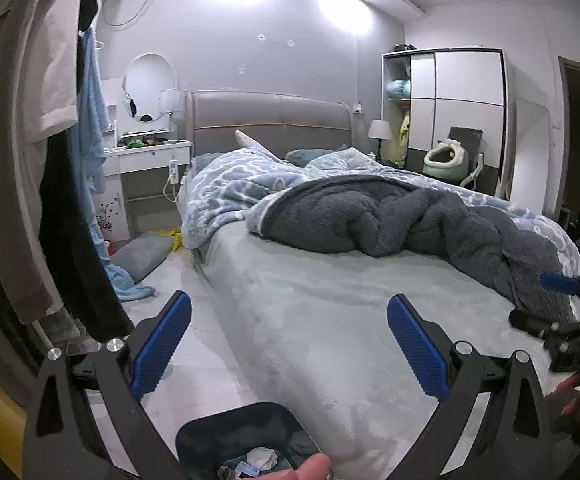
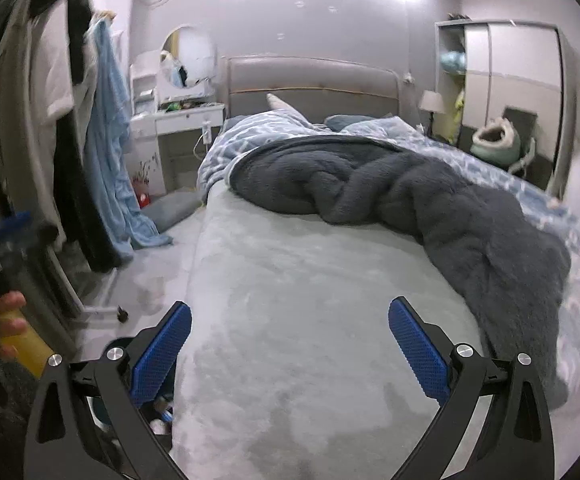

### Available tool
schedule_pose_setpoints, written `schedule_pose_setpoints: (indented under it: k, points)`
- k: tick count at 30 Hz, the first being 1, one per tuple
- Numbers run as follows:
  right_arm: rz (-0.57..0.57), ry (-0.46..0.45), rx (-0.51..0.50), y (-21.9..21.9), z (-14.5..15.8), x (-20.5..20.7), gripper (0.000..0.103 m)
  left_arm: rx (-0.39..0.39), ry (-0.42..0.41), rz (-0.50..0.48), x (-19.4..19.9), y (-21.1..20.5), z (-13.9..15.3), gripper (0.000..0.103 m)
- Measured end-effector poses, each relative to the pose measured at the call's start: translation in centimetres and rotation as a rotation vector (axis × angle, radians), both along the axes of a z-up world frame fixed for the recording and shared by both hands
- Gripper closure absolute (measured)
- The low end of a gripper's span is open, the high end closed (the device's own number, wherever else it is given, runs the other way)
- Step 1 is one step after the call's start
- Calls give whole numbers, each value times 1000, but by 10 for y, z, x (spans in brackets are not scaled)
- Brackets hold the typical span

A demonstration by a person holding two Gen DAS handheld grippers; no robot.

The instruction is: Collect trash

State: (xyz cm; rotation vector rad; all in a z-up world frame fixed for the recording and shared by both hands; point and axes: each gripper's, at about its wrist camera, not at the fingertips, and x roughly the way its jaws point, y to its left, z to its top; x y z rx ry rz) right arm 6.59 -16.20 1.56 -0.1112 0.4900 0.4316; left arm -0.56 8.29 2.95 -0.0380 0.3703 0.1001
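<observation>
- The left gripper (image 1: 289, 344) has its blue-padded jaws spread wide with nothing between them; it hangs over the near corner of the bed (image 1: 330, 320), where the pale green sheet drops to the floor.
- Right below that gripper, at the foot of the bed's near corner, a dark trash bin (image 1: 217, 432) stands on the light floor (image 1: 193, 380). Crumpled paper trash (image 1: 263, 458) and small scraps lie inside it.
- A fingertip (image 1: 310, 468) shows at the bottom edge of the left wrist view, just in front of the bin's rim.
- The right gripper (image 2: 290, 344) is also released, jaws at full spread and empty, above the bare sheet near the bed's foot edge.
- In the left wrist view the right gripper appears at the right edge, over the bed's far side.
- A rumpled dark grey blanket (image 2: 410, 200) and a blue patterned quilt (image 1: 233, 188) are piled toward the headboard (image 1: 269, 120) and along the bed's right edge.
- Clothes (image 1: 69, 160) hang on a rack left of the bed, and a grey cushion (image 1: 141, 256) lies on the floor beside the bed's left edge.
- A white dressing table (image 1: 149, 156) with a round mirror stands beside the headboard; a wardrobe (image 1: 458, 96) stands in the far right corner.
</observation>
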Motion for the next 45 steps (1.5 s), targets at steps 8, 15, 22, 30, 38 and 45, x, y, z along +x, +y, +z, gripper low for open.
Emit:
schedule_pose_setpoints:
  k: [8, 15, 22, 30, 38, 45]
  points:
    - [-61, 2, 63, -38, -8, 5, 3, 24, 59, -36, 14, -15, -22, 3]
    - [5, 14, 119, -23, -12, 1, 3, 13, 84, -46, 21, -19, -33, 3]
    - [43, 21, 110, -13, -17, 3, 3, 25, 67, -62, 20, -27, -30, 3]
    - [29, 27, 138, -24, -18, -1, 3, 41, 77, -45, 21, -30, -31, 3]
    - [49, 20, 138, -23, -18, -5, 3, 14, 102, -5, 24, -22, -33, 3]
    - [50, 19, 131, -21, -19, -6, 3, 6, 103, 3, 25, -18, -33, 3]
